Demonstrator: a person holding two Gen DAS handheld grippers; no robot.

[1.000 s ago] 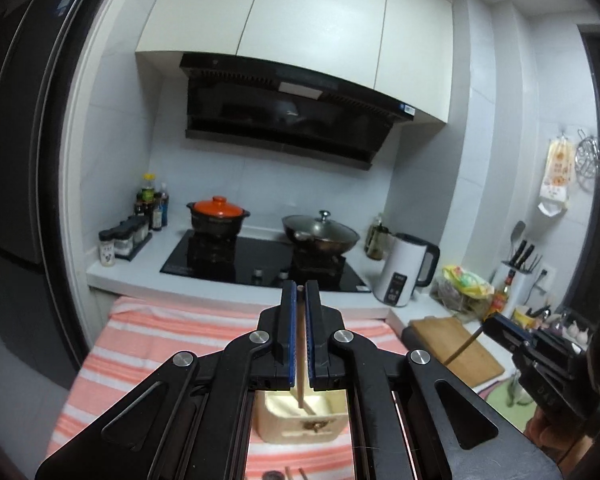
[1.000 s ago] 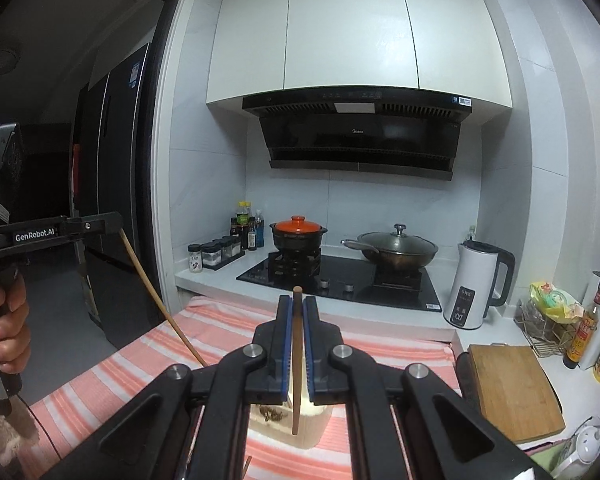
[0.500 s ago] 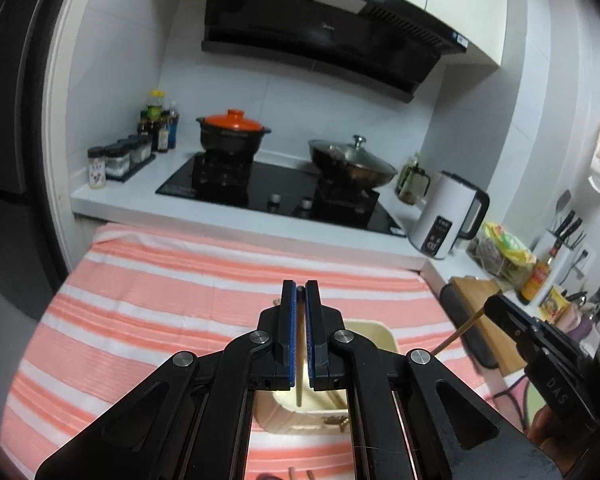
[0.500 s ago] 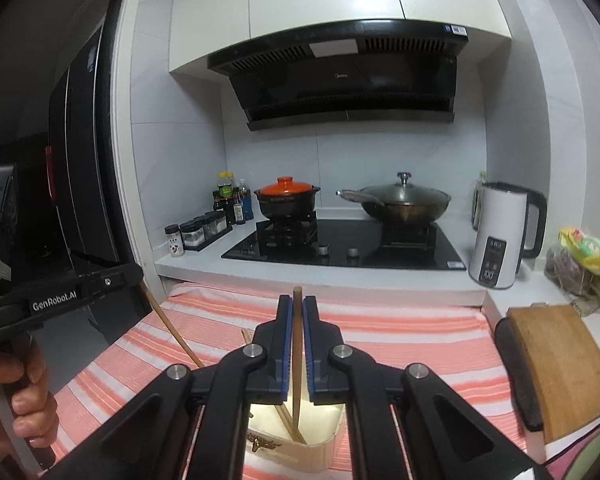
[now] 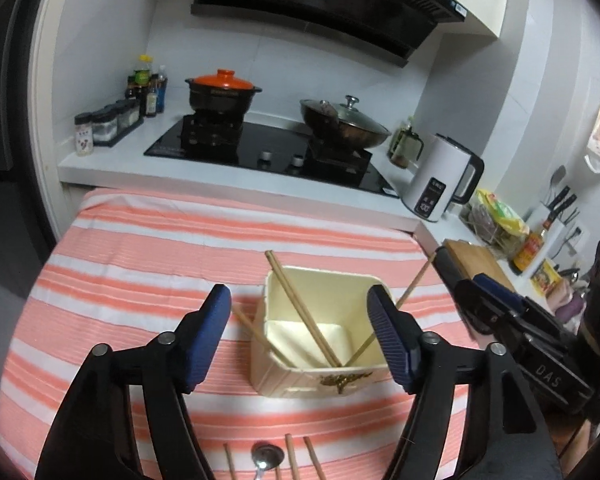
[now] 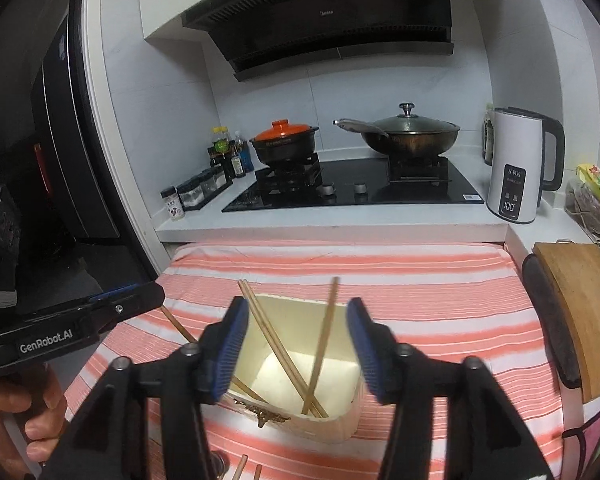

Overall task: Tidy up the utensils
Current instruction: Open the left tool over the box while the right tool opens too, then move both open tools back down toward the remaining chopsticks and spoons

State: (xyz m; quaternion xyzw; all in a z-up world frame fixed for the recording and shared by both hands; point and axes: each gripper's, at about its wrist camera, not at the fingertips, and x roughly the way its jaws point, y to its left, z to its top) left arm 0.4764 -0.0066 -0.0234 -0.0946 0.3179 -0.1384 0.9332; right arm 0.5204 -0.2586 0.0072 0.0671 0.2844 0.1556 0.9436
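A striped orange-and-white cloth [image 5: 140, 264] covers the table, which butts against a white counter carrying a black hob [image 5: 260, 148]. On the hob sit a black pot with an orange lid [image 5: 222, 92] and a lidded wok [image 5: 344, 124]. Spice jars and sauce bottles [image 5: 116, 120] stand at the counter's left end, a white electric kettle [image 5: 440, 184] at its right, and a wooden cutting board [image 6: 580, 312] lies on the side counter beyond the table's right edge.

The cream square holder [image 5: 324, 332] stands on the cloth just ahead of both grippers, nothing between them and its open top. Inside it lean a pair of chopsticks [image 5: 300, 308] running from the far left corner down to the near floor, and a single chopstick [image 6: 324, 340] slanting the other way, its upper end past the right rim. One more chopstick [image 5: 248, 326] angles in beside the holder's left wall; whether its lower end is inside cannot be told.

The left gripper [image 5: 300, 336] hangs above the holder, its jaws having just been opening, now spread wide with nothing pinched. The right gripper [image 6: 296, 348] likewise has just been opening its jaws, which stand apart; chopsticks show between the blue pads untouched.

At the near edge of the cloth lie a metal spoon [image 5: 266, 458] and several loose chopsticks [image 5: 292, 456]. A hand [image 6: 24, 420] grips the left tool's handle.
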